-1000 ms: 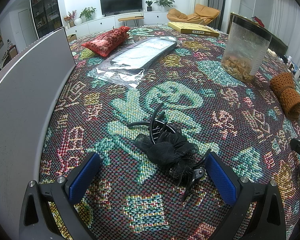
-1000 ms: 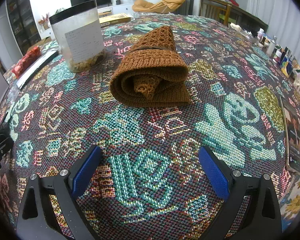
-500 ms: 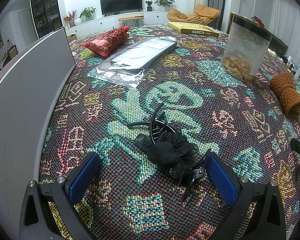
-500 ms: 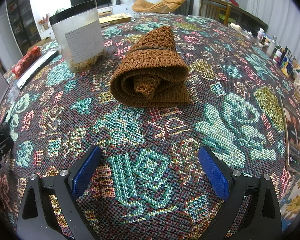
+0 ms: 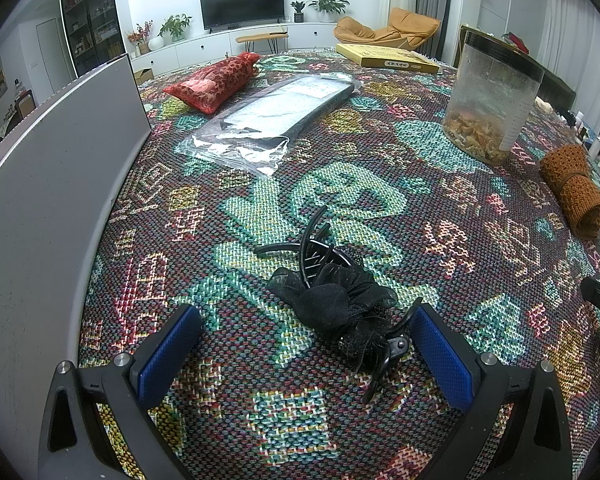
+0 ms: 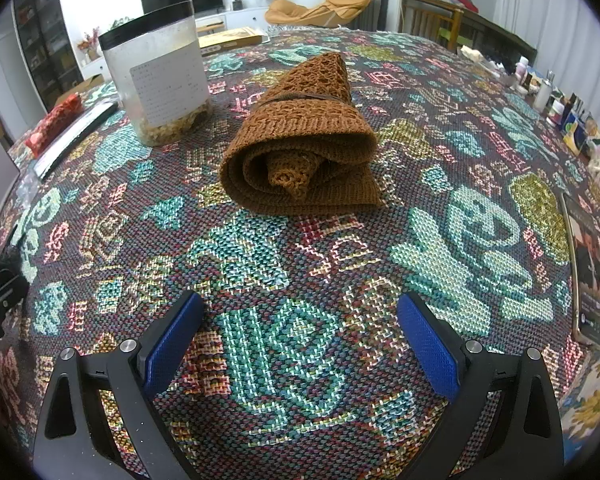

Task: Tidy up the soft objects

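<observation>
A table covered by a patterned woven cloth (image 5: 340, 184) carries a black hair claw with mesh scrunchie (image 5: 336, 300), a rolled brown knit (image 6: 300, 140) and a clear jar (image 6: 160, 80). Toward its far edge lie a red pouch (image 5: 212, 80), a plastic-wrapped flat pack (image 5: 276, 112) and a yellow box (image 5: 384, 56). Small bottles (image 6: 548, 92) crowd the right edge.

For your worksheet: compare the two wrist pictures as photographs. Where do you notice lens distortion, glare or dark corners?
Left wrist view: fisheye bends the grey panel into a curve, corners go black, and the plastic sleeve throws glare. Right wrist view: the patterned tablecloth bulges like a dome, the window behind is blown out white, yet the brown knitted roll stays sharp.
</observation>
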{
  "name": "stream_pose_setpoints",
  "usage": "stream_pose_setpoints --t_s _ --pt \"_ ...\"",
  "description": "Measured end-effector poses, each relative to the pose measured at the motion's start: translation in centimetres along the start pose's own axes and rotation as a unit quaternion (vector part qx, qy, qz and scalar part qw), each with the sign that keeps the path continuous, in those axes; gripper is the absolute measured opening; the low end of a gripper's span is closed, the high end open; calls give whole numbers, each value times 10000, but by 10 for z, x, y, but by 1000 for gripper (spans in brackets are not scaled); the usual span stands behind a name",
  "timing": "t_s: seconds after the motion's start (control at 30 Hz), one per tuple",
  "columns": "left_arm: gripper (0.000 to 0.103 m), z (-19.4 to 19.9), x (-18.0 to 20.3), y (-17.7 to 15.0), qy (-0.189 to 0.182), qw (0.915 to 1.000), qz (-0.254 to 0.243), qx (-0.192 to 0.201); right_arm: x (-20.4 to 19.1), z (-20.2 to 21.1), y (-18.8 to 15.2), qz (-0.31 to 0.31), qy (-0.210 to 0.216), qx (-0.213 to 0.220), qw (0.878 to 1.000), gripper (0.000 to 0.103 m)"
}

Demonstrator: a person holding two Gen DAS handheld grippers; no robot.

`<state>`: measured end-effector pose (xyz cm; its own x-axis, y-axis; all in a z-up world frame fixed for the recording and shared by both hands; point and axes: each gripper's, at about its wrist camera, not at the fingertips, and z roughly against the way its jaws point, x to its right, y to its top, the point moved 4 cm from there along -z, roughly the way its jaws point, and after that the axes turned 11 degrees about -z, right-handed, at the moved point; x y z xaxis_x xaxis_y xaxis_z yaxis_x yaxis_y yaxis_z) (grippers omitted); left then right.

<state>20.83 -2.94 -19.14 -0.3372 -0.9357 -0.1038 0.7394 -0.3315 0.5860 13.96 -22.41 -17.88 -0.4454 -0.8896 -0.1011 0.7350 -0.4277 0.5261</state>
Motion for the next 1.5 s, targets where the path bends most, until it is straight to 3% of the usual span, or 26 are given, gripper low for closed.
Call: stream_pose_setpoints --t_s 1.5 --pt "103 0 0 0 2 10000 0 -1 -2 -2 5 20 -15 -12 10000 99"
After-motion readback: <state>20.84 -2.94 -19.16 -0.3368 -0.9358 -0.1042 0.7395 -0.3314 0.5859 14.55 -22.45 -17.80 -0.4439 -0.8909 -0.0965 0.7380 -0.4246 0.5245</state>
